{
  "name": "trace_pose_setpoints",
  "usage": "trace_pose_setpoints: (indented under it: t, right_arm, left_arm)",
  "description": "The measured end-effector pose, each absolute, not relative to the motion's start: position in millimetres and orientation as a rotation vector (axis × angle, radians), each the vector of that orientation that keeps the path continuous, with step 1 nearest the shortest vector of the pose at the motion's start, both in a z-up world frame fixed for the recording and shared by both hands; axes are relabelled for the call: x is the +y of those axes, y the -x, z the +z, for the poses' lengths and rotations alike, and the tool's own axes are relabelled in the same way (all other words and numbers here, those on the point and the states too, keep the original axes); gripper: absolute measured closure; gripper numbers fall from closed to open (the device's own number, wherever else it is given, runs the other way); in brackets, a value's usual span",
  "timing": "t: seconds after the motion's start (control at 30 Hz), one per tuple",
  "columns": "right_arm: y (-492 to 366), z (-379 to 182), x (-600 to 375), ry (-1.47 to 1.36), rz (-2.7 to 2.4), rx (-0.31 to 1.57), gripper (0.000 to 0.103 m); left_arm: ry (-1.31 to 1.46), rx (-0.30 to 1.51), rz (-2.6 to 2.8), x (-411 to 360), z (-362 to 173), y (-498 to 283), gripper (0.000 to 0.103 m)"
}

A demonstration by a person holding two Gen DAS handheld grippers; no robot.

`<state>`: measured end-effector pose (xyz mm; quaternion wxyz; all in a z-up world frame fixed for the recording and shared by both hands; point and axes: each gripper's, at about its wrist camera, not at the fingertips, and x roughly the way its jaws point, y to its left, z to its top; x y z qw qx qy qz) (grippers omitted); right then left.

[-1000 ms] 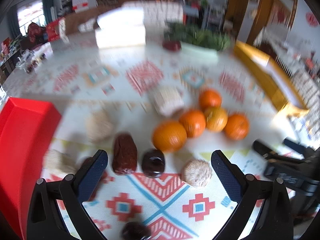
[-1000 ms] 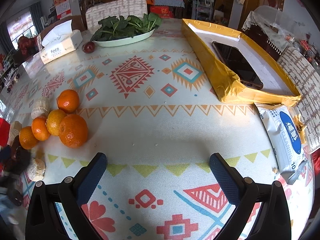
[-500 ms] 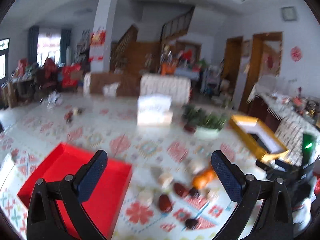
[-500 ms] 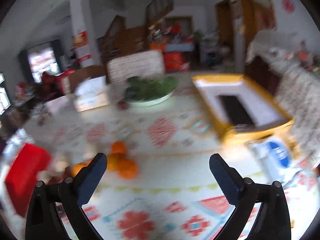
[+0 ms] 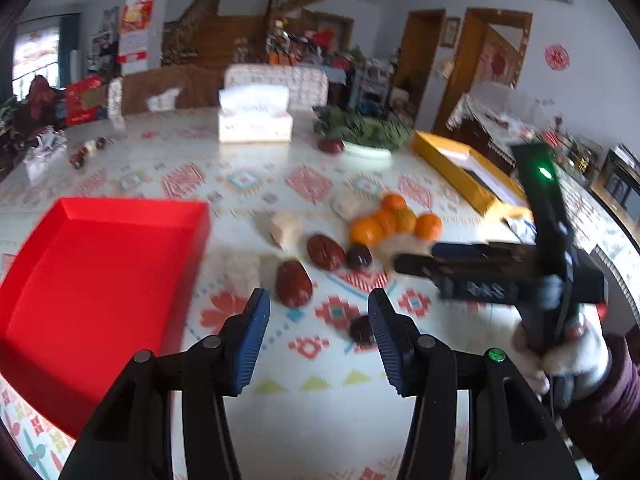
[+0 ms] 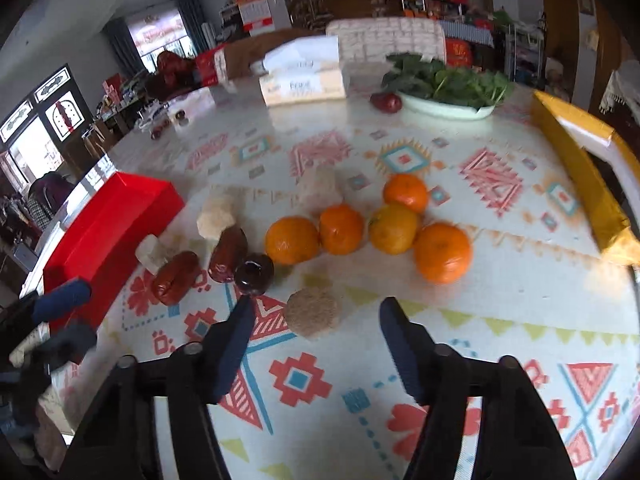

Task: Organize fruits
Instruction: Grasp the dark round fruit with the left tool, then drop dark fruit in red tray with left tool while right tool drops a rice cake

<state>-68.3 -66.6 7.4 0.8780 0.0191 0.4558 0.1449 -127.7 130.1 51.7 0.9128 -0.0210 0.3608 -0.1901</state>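
Your left gripper (image 5: 318, 336) and right gripper (image 6: 314, 344) have both just been closing, yet their blue-padded jaws stand apart with nothing between them above the patterned tablecloth (image 6: 500, 320). The five round oranges (image 6: 394, 229) cluster mid-table, with wrinkled dark-red dates (image 6: 228, 254) and pale rough cakes (image 6: 313, 313) crowding their left side before the empty red rectangular tray (image 5: 92, 280) at the table's left edge. Beyond them stand a white tissue box (image 6: 306, 82), a white dish of leafy greens (image 6: 448, 88) and a yellow-taped cardboard box (image 6: 580, 168) along the right edge.
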Motion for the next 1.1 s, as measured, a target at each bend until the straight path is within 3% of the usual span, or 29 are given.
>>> trace_pose_setpoints:
  t: [0.23, 0.63, 0.67, 0.7, 0.8, 1.1]
  right_arm:
    - [69, 0, -61, -0.019, 0.293, 0.966, 0.068]
    - [81, 9, -89, -0.081, 0.268, 0.968, 0.068]
    - [83, 10, -89, -0.083, 0.269, 0.966, 0.068]
    - [84, 10, -90, -0.086, 0.269, 0.964, 0.068]
    - [88, 14, -91, -0.091, 0.273, 0.957, 0.068]
    - [96, 37, -77, -0.09, 0.324, 0.92, 0.068]
  left_arm:
    - [-0.01, 0.789, -0.466, 110, 36, 128, 0.046]
    - [-0.129, 0.86, -0.491, 69, 19, 109, 0.046]
    - [-0.144, 0.867, -0.483, 65, 16, 107, 0.05]
    - [-0.161, 0.878, -0.476, 62, 13, 106, 0.063]
    - [-0.21, 0.889, -0.408, 58, 6, 103, 0.078]
    - [0.021, 0.829, -0.347, 122, 36, 102, 0.079]
